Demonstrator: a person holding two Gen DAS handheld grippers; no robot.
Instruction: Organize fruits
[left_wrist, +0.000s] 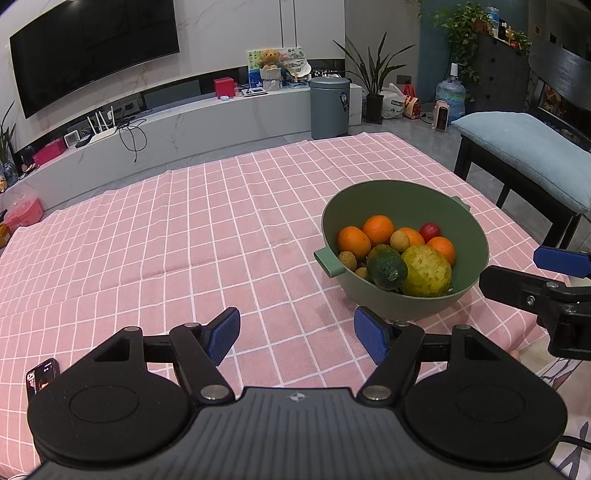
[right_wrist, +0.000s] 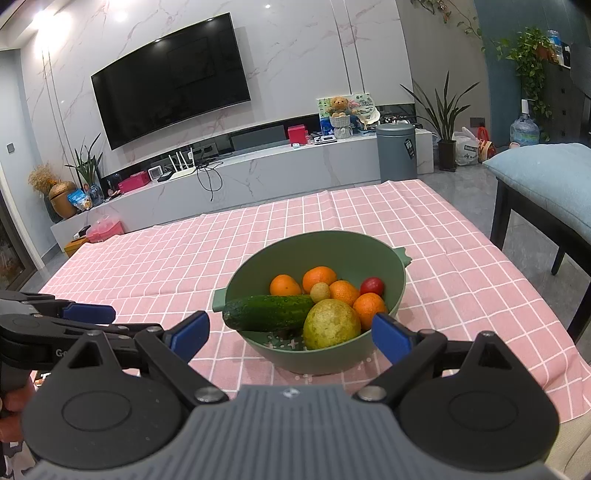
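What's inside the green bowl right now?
The green bowl holds four oranges, a cucumber, a large yellow-green fruit, a red tomato and small tan round fruits. Whatever lies beneath the pile is covered.

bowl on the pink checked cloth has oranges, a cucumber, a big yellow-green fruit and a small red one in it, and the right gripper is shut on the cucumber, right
Not quite. The right gripper is open and holds nothing; the right wrist view shows its jaws spread wide, short of the bowl. The cucumber lies in the bowl, its end sticking out over the rim. The rest is right: oranges, the big yellow-green fruit and the small red one sit in the bowl on the pink checked cloth.
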